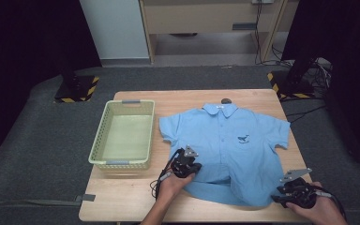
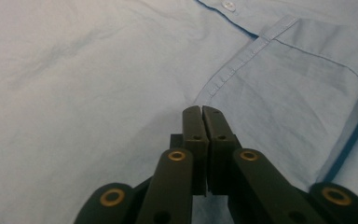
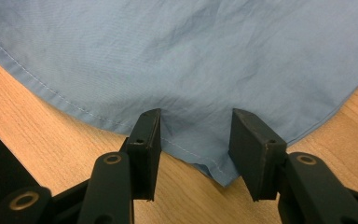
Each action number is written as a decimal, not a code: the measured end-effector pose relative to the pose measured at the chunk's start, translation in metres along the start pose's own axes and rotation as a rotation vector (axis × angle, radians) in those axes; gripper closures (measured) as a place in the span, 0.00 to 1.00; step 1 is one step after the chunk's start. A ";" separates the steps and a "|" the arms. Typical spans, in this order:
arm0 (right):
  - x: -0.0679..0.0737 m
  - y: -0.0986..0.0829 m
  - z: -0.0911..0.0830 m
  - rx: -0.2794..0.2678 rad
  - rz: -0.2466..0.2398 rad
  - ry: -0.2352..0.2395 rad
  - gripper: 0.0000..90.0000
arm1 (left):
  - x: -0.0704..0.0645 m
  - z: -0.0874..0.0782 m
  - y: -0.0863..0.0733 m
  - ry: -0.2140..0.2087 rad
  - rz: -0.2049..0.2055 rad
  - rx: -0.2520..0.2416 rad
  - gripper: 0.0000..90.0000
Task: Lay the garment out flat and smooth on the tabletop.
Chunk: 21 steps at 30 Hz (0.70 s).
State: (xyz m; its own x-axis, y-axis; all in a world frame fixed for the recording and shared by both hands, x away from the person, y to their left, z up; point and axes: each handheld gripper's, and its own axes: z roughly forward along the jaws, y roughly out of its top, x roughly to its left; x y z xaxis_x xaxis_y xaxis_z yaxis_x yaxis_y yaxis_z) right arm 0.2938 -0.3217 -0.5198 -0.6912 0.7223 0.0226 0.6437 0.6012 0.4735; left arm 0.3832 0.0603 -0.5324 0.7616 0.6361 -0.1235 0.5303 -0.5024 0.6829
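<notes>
Probably a lab: black curtains (image 1: 23,42), hazard-taped stand bases (image 1: 76,90), loose floor cables (image 1: 321,70).

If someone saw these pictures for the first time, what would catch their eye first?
A blue shirt lies spread flat across the middle of the table, with a green basket to its left. The left tool rests shut on the shirt's lower front, while the right tool is open around the hem.

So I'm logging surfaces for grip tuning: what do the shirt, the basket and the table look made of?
Shirt: thin woven fabric, likely cotton blend, matte; fine weave, creases and stitched hem show in the right gripper view.
Basket: seemingly molded plastic, pale green, perforated walls.
Table: wood or wood-look laminate, smooth, visible grain.
</notes>
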 end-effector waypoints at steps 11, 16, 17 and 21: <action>0.000 0.000 0.000 -0.001 0.000 -0.003 0.59 | -0.008 -0.013 0.006 0.021 -0.004 -0.041 1.00; 0.000 0.000 0.000 -0.002 -0.001 -0.005 0.59 | -0.017 -0.027 0.006 0.026 0.016 -0.065 1.00; 0.001 0.000 0.000 -0.003 -0.001 -0.005 0.58 | -0.020 -0.030 0.006 0.028 0.022 -0.071 1.00; 0.001 0.000 0.000 -0.006 0.003 -0.004 0.57 | -0.033 -0.044 0.000 0.033 0.051 -0.085 1.00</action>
State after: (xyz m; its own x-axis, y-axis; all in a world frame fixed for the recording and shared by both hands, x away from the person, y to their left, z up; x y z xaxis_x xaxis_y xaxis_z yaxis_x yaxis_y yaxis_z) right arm 0.2933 -0.3214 -0.5202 -0.6884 0.7251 0.0206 0.6435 0.5974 0.4786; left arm 0.3417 0.0646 -0.4967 0.7734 0.6307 -0.0638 0.4562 -0.4839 0.7468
